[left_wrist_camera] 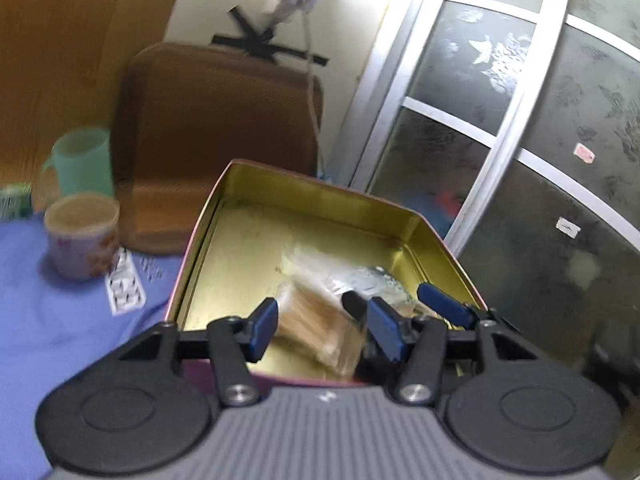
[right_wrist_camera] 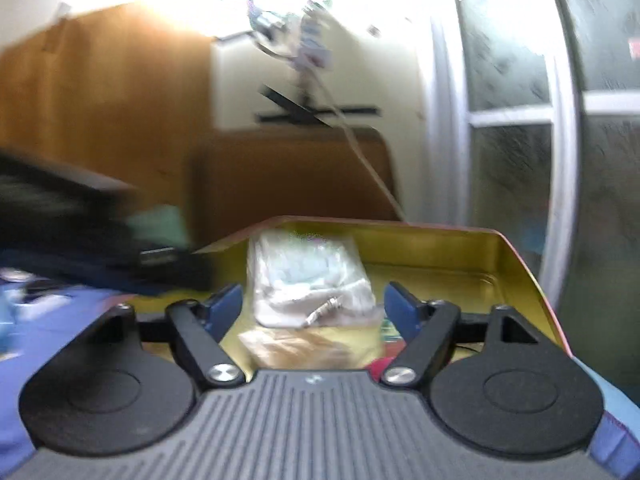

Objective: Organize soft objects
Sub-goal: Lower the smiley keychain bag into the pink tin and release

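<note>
Gold-lined tin (left_wrist_camera: 320, 200) is my landmark. Nearest, at its front wall, my left gripper (left_wrist_camera: 324, 328) hangs released over the tan packet (left_wrist_camera: 316, 320), long axis slanting toward its rear wall. My right gripper (right_wrist_camera: 314, 304) gapes empty; beyond lies the white pouch (right_wrist_camera: 304, 276). Packing seems underway; next, fetch another soft item.
</note>
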{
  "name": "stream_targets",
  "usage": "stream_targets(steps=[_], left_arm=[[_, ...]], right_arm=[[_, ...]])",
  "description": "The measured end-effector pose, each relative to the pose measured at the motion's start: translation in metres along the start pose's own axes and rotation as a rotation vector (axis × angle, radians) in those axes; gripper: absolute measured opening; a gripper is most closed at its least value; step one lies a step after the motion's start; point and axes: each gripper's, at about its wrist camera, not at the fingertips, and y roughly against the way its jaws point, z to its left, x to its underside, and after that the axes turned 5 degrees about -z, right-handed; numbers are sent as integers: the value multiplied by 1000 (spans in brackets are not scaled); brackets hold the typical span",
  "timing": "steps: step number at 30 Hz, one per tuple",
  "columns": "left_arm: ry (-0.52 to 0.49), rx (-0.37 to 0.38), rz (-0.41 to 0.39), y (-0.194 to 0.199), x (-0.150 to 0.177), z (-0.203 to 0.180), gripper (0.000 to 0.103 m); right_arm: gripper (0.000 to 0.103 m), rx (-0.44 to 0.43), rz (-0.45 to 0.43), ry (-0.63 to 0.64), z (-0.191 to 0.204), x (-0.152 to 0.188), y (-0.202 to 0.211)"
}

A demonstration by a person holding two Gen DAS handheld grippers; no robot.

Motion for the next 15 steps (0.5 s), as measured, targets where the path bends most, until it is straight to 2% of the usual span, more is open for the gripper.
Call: stream_targets(steps=[2, 4, 10, 15], left_arm=[[-3, 4, -24, 11, 5, 4, 52], [-27, -43, -39, 20, 8, 4, 52], [-46, -135, -18, 31, 13, 5, 52], [-65, -200, -13, 48, 22, 6, 57]], right_arm=[[80, 11, 25, -48, -8, 4, -3], [80, -1, 2, -81, -14, 9, 8], [79, -9, -52, -124, -11, 11, 46], [80, -24, -91, -170, -6, 8, 81]])
